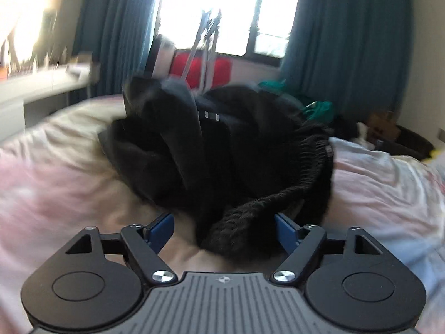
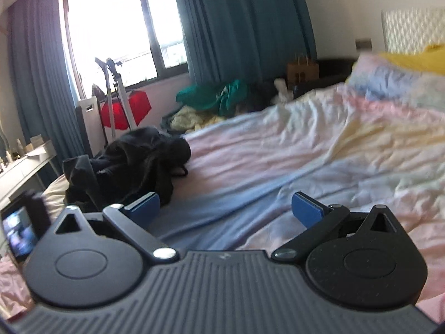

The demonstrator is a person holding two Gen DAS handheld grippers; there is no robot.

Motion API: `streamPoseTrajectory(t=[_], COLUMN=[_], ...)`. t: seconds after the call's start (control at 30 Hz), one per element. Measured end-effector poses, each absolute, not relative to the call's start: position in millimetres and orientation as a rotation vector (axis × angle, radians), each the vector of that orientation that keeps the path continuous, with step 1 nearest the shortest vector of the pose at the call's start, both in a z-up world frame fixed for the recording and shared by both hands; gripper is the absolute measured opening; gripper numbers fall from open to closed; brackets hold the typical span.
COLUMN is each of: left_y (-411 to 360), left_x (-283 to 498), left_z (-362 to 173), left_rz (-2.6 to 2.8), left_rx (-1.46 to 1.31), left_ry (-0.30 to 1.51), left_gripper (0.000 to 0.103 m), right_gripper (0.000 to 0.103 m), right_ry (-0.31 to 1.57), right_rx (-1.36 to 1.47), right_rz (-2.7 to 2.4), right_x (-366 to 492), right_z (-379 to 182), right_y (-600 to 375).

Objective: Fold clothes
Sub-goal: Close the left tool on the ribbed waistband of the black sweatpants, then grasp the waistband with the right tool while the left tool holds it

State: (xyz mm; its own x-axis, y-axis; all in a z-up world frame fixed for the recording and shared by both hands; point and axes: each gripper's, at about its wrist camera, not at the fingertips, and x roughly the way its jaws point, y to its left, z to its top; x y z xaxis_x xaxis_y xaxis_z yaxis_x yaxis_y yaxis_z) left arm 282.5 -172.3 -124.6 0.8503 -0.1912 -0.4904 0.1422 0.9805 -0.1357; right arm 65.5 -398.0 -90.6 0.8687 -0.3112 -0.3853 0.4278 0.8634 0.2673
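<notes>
Black fabric lies bunched in a heap on the bed (image 1: 375,183): a dark garment (image 1: 217,144) crumpled near the bed's edge, with a ribbed elastic waistband (image 1: 281,194) curling along its near right side and a small pale tag on top. From the left wrist view, a white worktop (image 1: 41,86) stands at the far left beside teal curtains (image 1: 116,27), then a bright window (image 1: 222,8) with a red object (image 1: 200,69) and a metal stand below it. The left gripper (image 1: 224,231) sits low over the bedding with its blue fingers (image 1: 161,229) spread wide, holding nothing; the waistband's end lies between them, just touching or nearly touching the right one, though blur makes that hard to settle. Green clothing (image 1: 314,105) lies beyond the garment to the right.

From the right wrist view, the black garment (image 2: 130,167) lies to the left, close to the left blue finger. The right gripper (image 2: 225,211) hovers over the pink, blue and pale yellow bedding (image 2: 278,161), fingers (image 2: 307,208) wide apart and empty. Farther right lie a pillow (image 2: 389,75) and something yellow (image 2: 417,58) near the headboard.
</notes>
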Motion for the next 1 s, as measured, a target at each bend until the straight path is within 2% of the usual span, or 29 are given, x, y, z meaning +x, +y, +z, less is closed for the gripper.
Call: streamPoseTrajectory(t=[0.1, 0.17, 0.23, 0.33, 0.6, 0.8, 1.0], left_y=[-184.7, -186.1, -187.5, -181.3, -148.1, -92.4, 2.5], left_x=[314.3, 324.2, 326.2, 310.8, 222.8, 152.6, 85.7], left_z=[-139.3, -141.9, -139.8, -127.9, -41.5, -4.2, 18.3], left_rz=[-0.132, -0.093, -0.073, -0.084, -0.093, -0.070, -0.047], left_rx=[-0.113, -0.141, -0.138, -0.121, -0.101, -0.102, -0.161], left_ry=[0.593, 0.604, 0.598, 0.551, 0.268, 0.240, 0.234], left_gripper=[0.050, 0.040, 0.025, 0.013, 0.009, 0.009, 0.009], right_gripper=[0.103, 0.103, 0.103, 0.103, 0.103, 0.103, 0.103], right_ry=[0.392, 0.411, 0.415, 0.410, 0.296, 0.215, 0.177], right_rx=[0.381, 0.385, 0.374, 0.357, 0.316, 0.267, 0.254], right_rz=[-0.407, -0.408, -0.408, -0.414, -0.415, -0.365, -0.299], right_x=[82.0, 91.2, 97.5, 103.1, 84.4, 66.7, 38.2], right_z=[-107.6, -117.5, -125.0, -130.4, -113.6, -87.4, -64.0], right_y=[-406.6, -410.1, -412.4, -413.0, -405.5, -391.1, -377.5])
